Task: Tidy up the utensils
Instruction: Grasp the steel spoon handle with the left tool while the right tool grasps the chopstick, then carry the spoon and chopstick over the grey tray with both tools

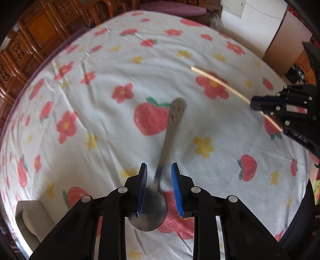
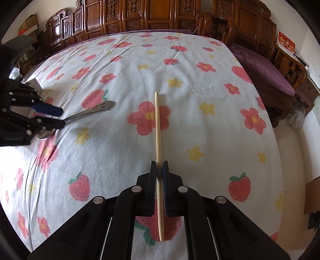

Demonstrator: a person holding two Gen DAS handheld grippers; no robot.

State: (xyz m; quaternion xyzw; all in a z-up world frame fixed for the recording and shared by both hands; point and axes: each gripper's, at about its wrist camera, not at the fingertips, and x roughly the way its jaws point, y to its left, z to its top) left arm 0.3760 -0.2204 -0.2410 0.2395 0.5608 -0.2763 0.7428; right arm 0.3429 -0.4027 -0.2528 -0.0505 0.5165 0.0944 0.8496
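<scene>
A metal spoon [image 1: 169,136] with a smiley-face handle end lies on the flowered cloth [image 1: 112,66]. My left gripper [image 1: 159,167] points down over it. Its blue pads [image 1: 177,186] stand either side of the spoon's neck with a gap on both sides, so it is open. In the right wrist view the same spoon [image 2: 94,109] lies at the left, with the left gripper [image 2: 62,117] over its bowl end. My right gripper [image 2: 159,163] is shut on a wooden chopstick [image 2: 158,128], which sticks out forward above the cloth. From the left wrist the right gripper [image 1: 252,104] and the blurred chopstick [image 1: 220,82] show at the right.
A pale container [image 1: 30,218] stands at the cloth's near-left corner, beside the left gripper. Carved dark wooden furniture [image 2: 160,16] lines the far side. A bench with a purple cushion [image 2: 266,74] sits to the right, and pale floor [image 2: 294,160] lies beyond the table edge.
</scene>
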